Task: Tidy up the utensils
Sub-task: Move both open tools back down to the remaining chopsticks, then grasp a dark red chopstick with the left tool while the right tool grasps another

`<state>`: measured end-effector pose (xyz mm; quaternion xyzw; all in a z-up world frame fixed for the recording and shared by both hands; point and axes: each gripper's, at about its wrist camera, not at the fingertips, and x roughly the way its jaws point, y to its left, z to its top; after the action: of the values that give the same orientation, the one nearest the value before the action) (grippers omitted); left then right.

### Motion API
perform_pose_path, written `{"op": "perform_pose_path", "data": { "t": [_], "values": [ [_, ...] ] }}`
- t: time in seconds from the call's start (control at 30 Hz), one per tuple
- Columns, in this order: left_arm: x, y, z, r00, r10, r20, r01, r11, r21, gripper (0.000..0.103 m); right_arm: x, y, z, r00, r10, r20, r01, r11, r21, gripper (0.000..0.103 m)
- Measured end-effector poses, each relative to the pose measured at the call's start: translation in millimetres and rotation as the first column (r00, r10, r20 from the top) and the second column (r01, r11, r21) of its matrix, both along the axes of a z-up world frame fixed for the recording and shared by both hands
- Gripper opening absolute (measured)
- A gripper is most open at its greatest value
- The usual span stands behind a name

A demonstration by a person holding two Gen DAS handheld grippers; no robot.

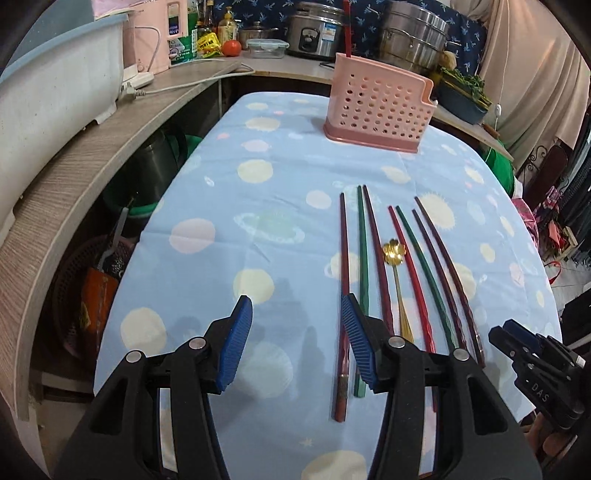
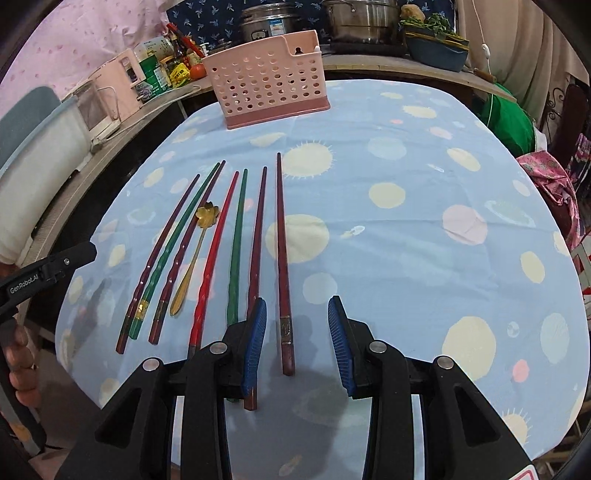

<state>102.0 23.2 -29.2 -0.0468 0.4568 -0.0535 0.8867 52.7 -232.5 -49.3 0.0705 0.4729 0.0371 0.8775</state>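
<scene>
A: Left wrist view. Left gripper (image 1: 297, 339) has its fingers apart, nothing between them, only blue cloth on the worktop (image 1: 221, 184). The leftmost dark red chopstick (image 1: 343, 295) runs just under the right finger's blue pad (image 1: 356, 339). The rest of the row fans out beyond that finger. Pink holder (image 1: 376, 107) stands far ahead, well apart from the row, with one red stick (image 1: 346, 27) already upright in it.

B: Right gripper?

A: It shows at the edge of that view (image 1: 517, 334); can't tell its state from there. Right wrist view: right gripper (image 2: 297, 343) has its fingers apart, and the outermost dark red chopstick (image 2: 282, 266) lies between them, butt end near the pads, not touched. The next one runs under the left finger.

B: How to take it?

A: My call: right side goes first. Centre the fingers over the thick end, come down square, and close across the stick, not along it. Keep the left finger off the neighbour or the row scatters. Then drop it tip down into the holder (image 2: 269, 81).

B: Counts?

A: Seven chopsticks flat: two green, one bright red, four dark red or maroon. One gold flower-bowl spoon (image 2: 195, 254) sits mid-row. One holder, one stick inside.
</scene>
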Motion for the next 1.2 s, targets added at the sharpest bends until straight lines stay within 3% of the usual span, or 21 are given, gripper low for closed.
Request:
{"op": "perform_pose_path", "data": {
  "t": [0.37,0.83,1.2],
  "values": [
    [-15.4,-5.9,-15.5,0.998,-0.031,-0.046,0.031,1.000,0.000,0.052,-2.1,7.5,-12.8,1.000,0.006,-0.017,-0.007,1.000,-0.007,0.031],
    [-23.6,-14.6,-31.4,0.993,-0.067,-0.101,0.066,0.998,-0.006,0.052,-2.6,10.9,-21.4,1.000,0.013,-0.028,-0.014,0.999,-0.051,0.012],
    [-22.9,-18.0,-43.2,0.986,-0.076,-0.146,0.077,0.997,-0.003,0.051,-3.1,10.5,-22.1,1.000,0.013,-0.026,-0.014,0.998,-0.055,0.011]
  ]
}}
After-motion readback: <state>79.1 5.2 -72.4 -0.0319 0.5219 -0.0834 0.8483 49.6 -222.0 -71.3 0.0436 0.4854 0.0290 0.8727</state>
